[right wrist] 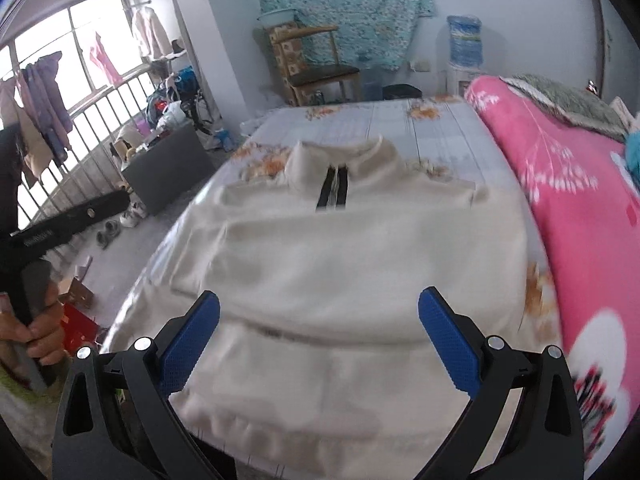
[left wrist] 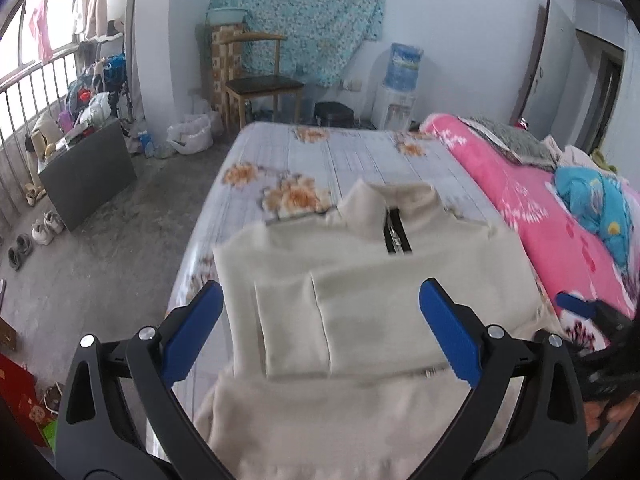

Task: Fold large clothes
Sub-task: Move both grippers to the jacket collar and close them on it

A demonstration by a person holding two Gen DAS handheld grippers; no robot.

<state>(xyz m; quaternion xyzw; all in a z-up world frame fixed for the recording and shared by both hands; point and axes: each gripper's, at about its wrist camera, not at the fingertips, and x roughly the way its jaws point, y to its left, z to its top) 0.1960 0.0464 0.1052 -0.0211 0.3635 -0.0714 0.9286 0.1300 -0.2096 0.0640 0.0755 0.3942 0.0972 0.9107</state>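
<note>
— Where's the garment?

— The cream pullover point(left wrist: 352, 280) lies flat on the bed point(left wrist: 360, 160), collar away from me, sleeves crossed over the chest, beside the pink quilt point(left wrist: 532, 208).

— And your grippers?

— My left gripper point(left wrist: 320, 316) and right gripper point(right wrist: 320, 316) both hang spread wide above the hem end, gripping nothing.

— How will it handle?

— I judge it soft, thick fleece: light, limp, not slippery, apt to sag and spill its sleeves. I'd pinch the hem point(right wrist: 304, 412) at its two corners, catching every layer.
</note>
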